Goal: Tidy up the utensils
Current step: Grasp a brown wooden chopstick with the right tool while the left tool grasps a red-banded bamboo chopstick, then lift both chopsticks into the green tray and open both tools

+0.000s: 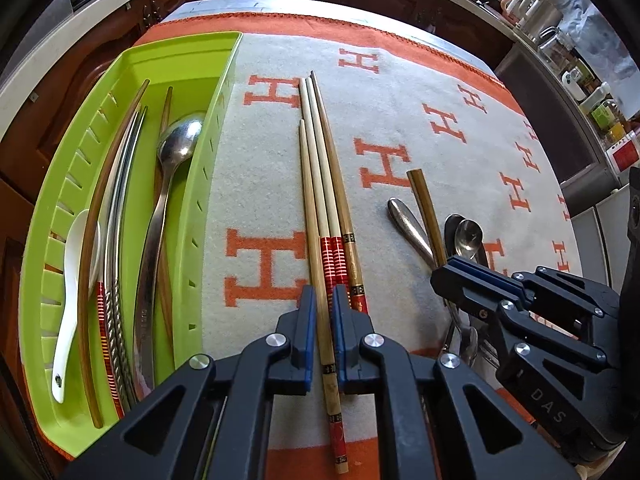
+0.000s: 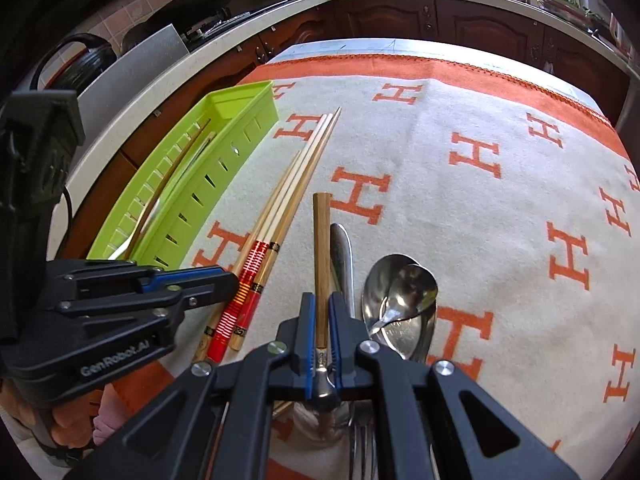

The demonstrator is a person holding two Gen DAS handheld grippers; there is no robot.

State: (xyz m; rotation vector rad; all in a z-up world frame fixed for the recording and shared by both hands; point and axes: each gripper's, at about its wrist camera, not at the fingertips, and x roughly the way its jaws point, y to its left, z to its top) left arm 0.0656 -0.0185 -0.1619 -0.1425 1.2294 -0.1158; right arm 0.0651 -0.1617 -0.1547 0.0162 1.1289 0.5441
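Left wrist view: left gripper (image 1: pixel 323 320) clamps one bamboo chopstick (image 1: pixel 316 216) on the cloth beside the green tray (image 1: pixel 208 184). Right gripper (image 2: pixel 321 328) pinches a wooden-handled utensil (image 2: pixel 321 248). Both light, stiff, slippery; grip mid-shaft.

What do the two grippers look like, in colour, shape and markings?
Both the left gripper and the right gripper are matte black angular linkages with silver round bolts and blue-padded fingers. The right body carries pale letters "DAS"; the left reads "GenRobot.AI".
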